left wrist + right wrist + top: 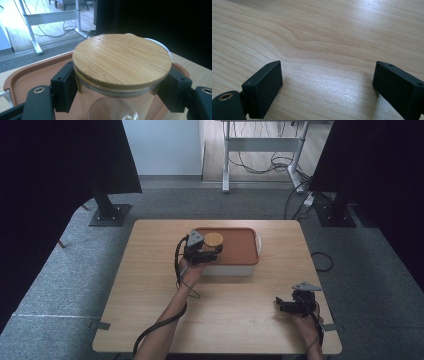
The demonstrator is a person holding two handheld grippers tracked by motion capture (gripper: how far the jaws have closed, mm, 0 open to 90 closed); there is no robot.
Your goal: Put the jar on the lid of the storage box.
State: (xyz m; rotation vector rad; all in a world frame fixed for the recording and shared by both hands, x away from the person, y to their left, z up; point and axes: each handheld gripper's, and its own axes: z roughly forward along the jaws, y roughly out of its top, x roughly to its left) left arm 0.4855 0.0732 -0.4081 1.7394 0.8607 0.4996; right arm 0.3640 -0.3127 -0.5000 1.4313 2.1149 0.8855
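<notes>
At lower right of the high view, the right gripper (284,305) rests wide open and empty on the table (150,285), while at centre the left gripper (212,251) clamps a bamboo-lidded glass jar (121,62) over an orange-lidded container (240,251).

Lab or test room: wooden table (150,320) on grey carpet (60,270), flanked by dark screens on floor stands (109,214); a desk frame (262,145) with loose cables (260,167) behind.
</notes>
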